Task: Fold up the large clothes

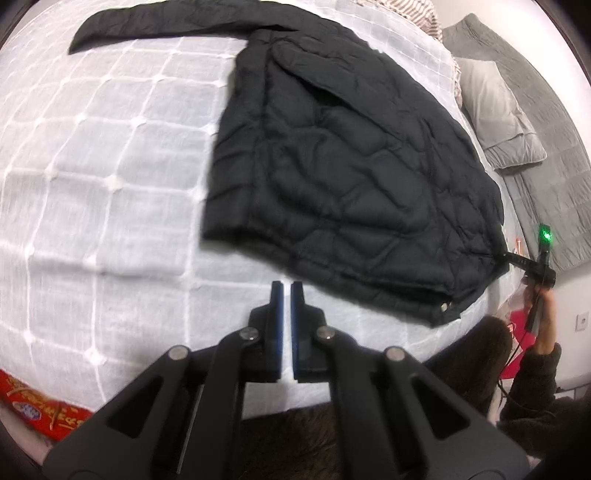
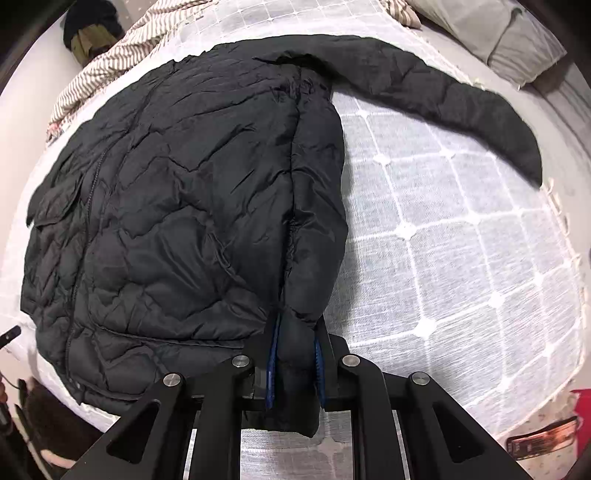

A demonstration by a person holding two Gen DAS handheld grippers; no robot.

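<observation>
A black quilted jacket (image 1: 351,155) lies spread on a white gridded bed cover (image 1: 110,166). One sleeve (image 1: 155,26) stretches out to the far left. My left gripper (image 1: 287,291) hangs empty over the cover, just short of the jacket's hem, its blue-padded jaws nearly together. In the right wrist view the jacket (image 2: 177,206) fills the left and middle. My right gripper (image 2: 295,332) is shut on the cuff of the other sleeve (image 2: 317,206), which lies folded down over the jacket's body. The outstretched sleeve (image 2: 461,107) runs to the upper right.
Grey pillows (image 1: 498,110) and a grey quilt (image 1: 554,155) lie at the right side. A striped cloth (image 2: 110,62) is bunched at the bed's far edge. A red package (image 1: 44,410) sits at the near left corner. The person's right hand with its gripper (image 1: 535,273) shows at the right.
</observation>
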